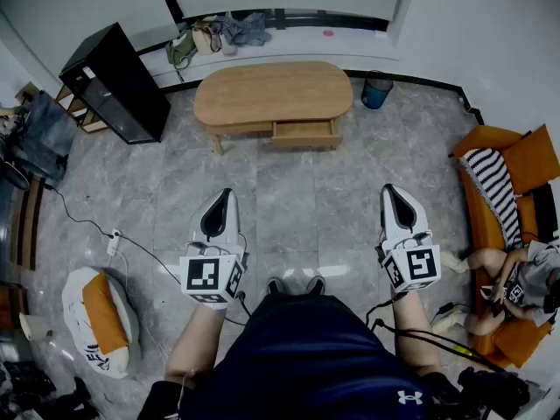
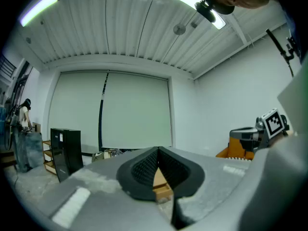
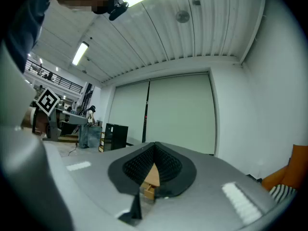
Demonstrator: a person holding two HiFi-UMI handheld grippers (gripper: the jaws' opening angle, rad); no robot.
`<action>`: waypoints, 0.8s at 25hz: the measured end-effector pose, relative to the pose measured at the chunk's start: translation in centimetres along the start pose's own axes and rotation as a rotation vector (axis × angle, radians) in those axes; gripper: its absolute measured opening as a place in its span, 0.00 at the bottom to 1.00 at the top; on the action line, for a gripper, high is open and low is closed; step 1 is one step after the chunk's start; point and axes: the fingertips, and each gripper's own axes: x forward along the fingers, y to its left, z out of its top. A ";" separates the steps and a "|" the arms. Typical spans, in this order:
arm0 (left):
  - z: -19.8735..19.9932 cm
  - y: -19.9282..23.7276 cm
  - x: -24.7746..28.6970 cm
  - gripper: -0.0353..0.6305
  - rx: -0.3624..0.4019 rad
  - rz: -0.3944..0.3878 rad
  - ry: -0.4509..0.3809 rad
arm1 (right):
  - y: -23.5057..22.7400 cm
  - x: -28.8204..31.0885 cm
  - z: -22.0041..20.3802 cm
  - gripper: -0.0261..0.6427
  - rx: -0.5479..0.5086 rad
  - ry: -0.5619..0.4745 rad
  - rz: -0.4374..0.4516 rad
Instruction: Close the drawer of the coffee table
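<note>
An oval wooden coffee table (image 1: 273, 91) stands on the grey floor well ahead of me. Its drawer (image 1: 304, 133) sticks out of the near side, pulled open. My left gripper (image 1: 219, 196) and right gripper (image 1: 394, 191) are held side by side over bare floor, far short of the table, both shut with nothing in them. In the left gripper view the closed jaws frame a sliver of the table and drawer (image 2: 160, 186). The right gripper view shows the same past its closed jaws, with the drawer (image 3: 148, 188) low in the gap.
A black cabinet (image 1: 115, 83) stands left of the table, a teal bin (image 1: 377, 91) to its right. An orange sofa (image 1: 514, 234) with a seated person is at the right. A cable (image 1: 131, 243) and a beanbag (image 1: 98, 316) lie on the floor at left.
</note>
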 end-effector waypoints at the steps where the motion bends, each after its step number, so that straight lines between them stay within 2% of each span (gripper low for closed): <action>1: 0.0 -0.2 0.1 0.06 0.001 -0.001 0.002 | -0.2 -0.1 0.0 0.04 0.001 0.000 0.000; 12: -0.9 -2.2 1.0 0.06 -0.010 0.023 0.024 | -2.9 -0.6 -1.6 0.04 0.041 0.017 0.009; 20: -4.8 -2.0 1.3 0.06 -0.052 0.043 0.114 | -4.0 -0.3 -5.0 0.04 0.072 0.107 0.005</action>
